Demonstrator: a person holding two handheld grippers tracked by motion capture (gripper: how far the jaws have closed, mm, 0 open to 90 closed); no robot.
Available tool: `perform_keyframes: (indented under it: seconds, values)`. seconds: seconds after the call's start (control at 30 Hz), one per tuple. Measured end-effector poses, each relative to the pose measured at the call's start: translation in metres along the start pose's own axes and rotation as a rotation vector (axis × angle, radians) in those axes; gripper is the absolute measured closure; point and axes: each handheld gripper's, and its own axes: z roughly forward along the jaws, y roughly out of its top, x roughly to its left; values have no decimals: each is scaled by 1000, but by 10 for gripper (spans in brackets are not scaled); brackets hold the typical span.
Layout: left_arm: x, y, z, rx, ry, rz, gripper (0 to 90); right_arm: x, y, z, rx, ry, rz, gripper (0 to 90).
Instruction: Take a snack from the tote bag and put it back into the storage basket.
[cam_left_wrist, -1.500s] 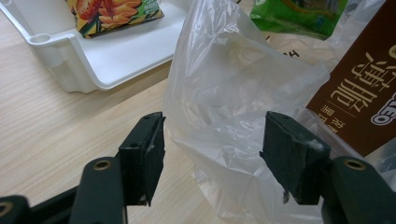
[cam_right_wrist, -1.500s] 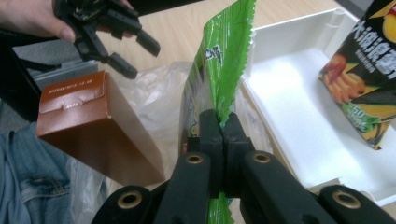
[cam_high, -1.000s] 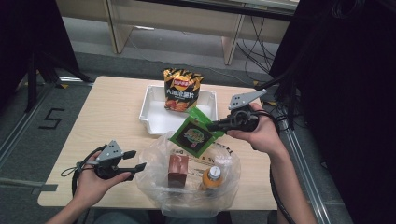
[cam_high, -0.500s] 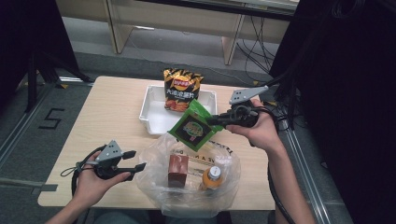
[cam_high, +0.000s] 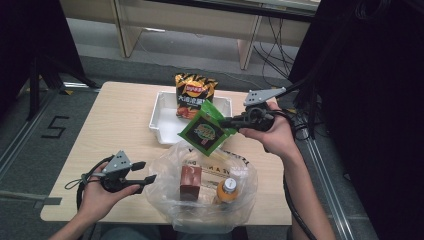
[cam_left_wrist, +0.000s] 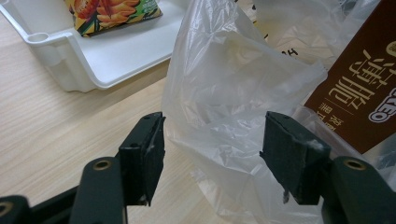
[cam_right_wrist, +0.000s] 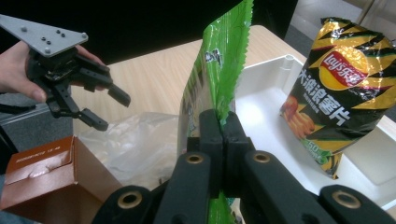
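My right gripper (cam_high: 231, 121) is shut on the top edge of a green snack bag (cam_high: 202, 131), which hangs tilted in the air between the white tray (cam_high: 162, 117) and a clear plastic bag (cam_high: 165, 180). In the right gripper view the jaws (cam_right_wrist: 218, 130) pinch the green bag's (cam_right_wrist: 219, 60) crimped seam. A yellow-and-black chips bag (cam_high: 194, 95) stands in the tray. My left gripper (cam_high: 142, 171) is open at the plastic bag's left edge; its pads (cam_left_wrist: 144, 154) stand apart with loose film (cam_left_wrist: 224, 93) just ahead of them.
Inside the plastic bag stand a brown carton (cam_high: 190, 181) and an orange-capped bottle (cam_high: 227, 190). Bare wooden tabletop (cam_high: 115, 125) spreads to the left of the tray. Cables trail off the table's right side, and the near table edge is close to both hands.
The green snack bag in my right gripper has risen slightly and shifted toward the tray. The left hand and its gripper have stayed put.
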Motion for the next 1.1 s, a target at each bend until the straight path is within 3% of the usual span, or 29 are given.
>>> perform_keyframes:
  seconds: [0.07,0.1,0.13,0.2,0.3,0.33,0.4,0.47,0.5,0.57,0.67,0.77,0.87,0.9,1.0,1.1]
  values:
    - [0,0,0,4,1,4,384,-2,1,0,6,0,-14,900]
    - [0,0,0,4,0,4,384,-1,2,0,9,-1,7,900]
    - [0,0,0,4,0,4,384,-3,2,1,-4,-8,-14,900]
    - [0,0,0,5,0,4,384,-2,2,2,-4,-11,13,900]
    - [0,0,0,3,-3,8,384,-5,4,2,-11,-14,0,900]
    - [0,0,0,4,-3,7,384,-4,4,3,-28,-21,20,900]
    - [0,0,0,-3,-4,6,384,-6,5,3,-17,-20,5,900]
    - [0,-1,0,-3,-4,7,384,-6,6,4,-18,-15,26,900]
    - [0,-1,0,-3,-8,7,384,-8,6,5,-40,-26,13,900]
    - [0,-1,0,-1,-4,7,384,-8,7,4,-19,-17,29,900]
    - [0,-1,-1,5,-11,8,384,-11,7,7,-46,-25,25,900]
    - [0,-1,-1,6,-6,11,384,-13,9,7,-26,-17,39,900]
    - [0,-1,-1,6,-1,12,384,-16,9,10,-50,-35,20,900]
    - [0,-1,-1,6,-1,12,384,-16,9,11,-42,-25,45,900]
    - [0,-1,-1,5,0,12,384,-20,9,11,-39,-29,31,900]
    - [0,-1,-1,6,1,15,384,-22,9,14,-48,-34,51,900]
